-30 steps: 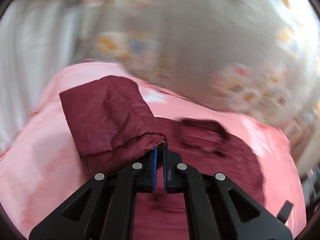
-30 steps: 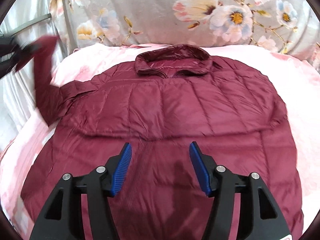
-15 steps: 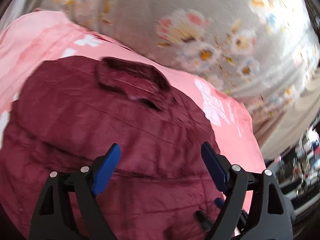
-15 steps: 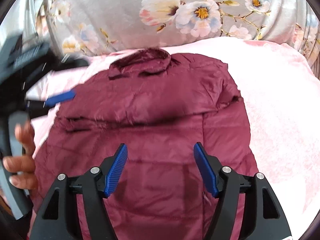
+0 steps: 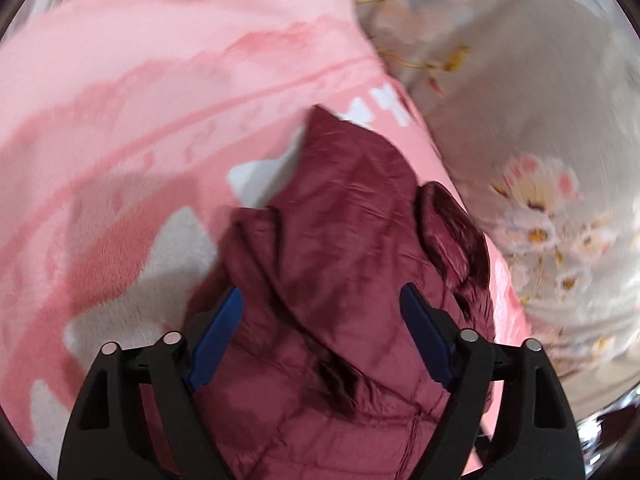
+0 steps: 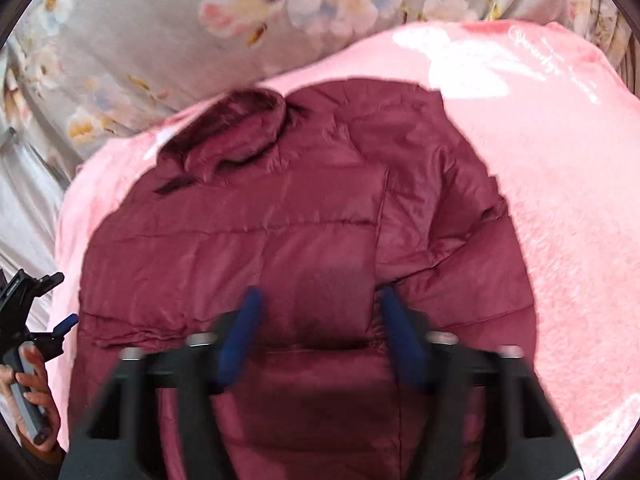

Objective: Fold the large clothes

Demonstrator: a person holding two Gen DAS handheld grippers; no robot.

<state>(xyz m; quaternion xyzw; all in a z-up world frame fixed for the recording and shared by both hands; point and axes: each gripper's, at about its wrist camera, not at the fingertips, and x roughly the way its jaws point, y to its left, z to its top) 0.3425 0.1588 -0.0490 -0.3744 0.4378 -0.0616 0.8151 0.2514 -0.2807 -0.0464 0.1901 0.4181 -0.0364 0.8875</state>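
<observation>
A maroon quilted puffer jacket lies on a pink blanket, collar toward the floral fabric at the back. Its sleeves are folded in over the body. My right gripper is open and empty just above the jacket's middle. My left gripper is open and empty above the jacket's left shoulder part; the collar shows to its right. The left gripper also shows at the left edge of the right wrist view, held in a hand.
Grey floral fabric rises behind the bed, and shows in the left wrist view. White curtain-like cloth hangs at the left. The pink blanket spreads wide to the left and right of the jacket.
My left gripper let go of the sleeve it held, opened, and swung back to the jacket's left side. The sleeve now lies folded on the jacket. My right gripper moved lower and closer, still open.
</observation>
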